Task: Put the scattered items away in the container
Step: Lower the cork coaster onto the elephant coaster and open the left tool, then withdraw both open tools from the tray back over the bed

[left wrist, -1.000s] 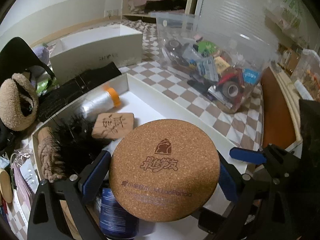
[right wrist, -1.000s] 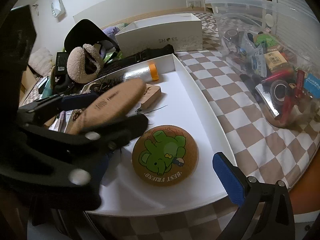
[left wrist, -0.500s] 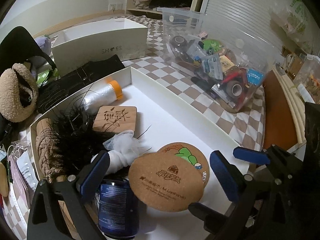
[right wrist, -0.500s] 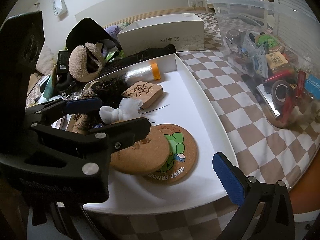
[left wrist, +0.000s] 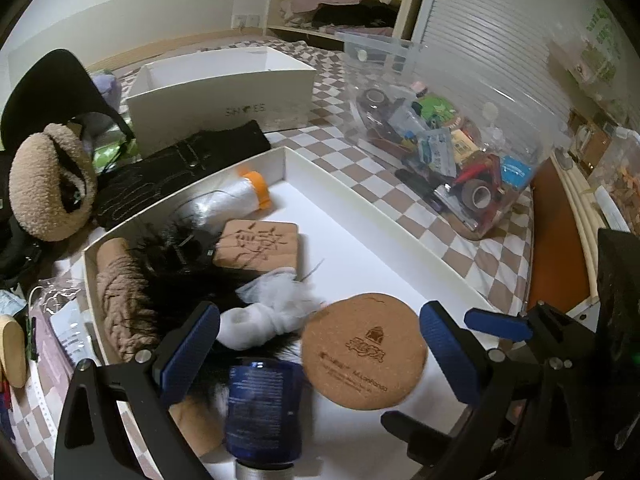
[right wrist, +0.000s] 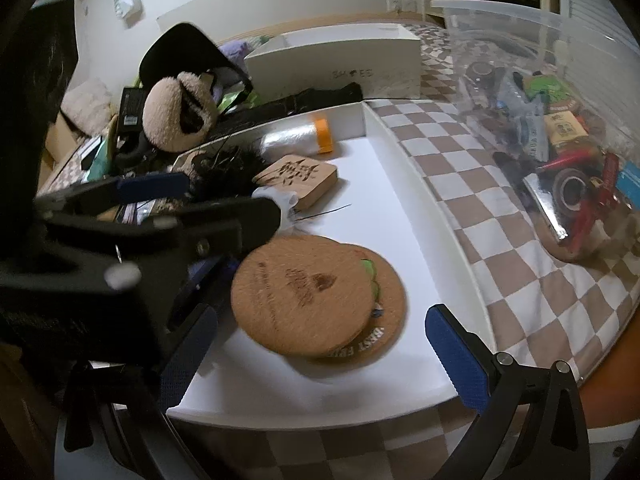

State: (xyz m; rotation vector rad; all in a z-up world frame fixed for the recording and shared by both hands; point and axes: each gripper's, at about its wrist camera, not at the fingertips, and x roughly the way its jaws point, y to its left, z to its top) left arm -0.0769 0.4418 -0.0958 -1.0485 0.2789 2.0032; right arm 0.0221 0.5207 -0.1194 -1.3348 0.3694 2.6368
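white tray (left wrist: 400,236) on checkered cloth (right wrist: 500,216) holds the items. plain cork coaster (left wrist: 364,352) lies flat in tray, stacked off-centre on the green-print coaster (right wrist: 380,320), between the left gripper (left wrist: 320,344) pads, touching neither. left gripper spread wide, empty. right gripper (right wrist: 320,344) also spread, empty, coaster pair just ahead of it. blue can (left wrist: 260,404) beside left pad. carved wood block (left wrist: 258,244) further in.
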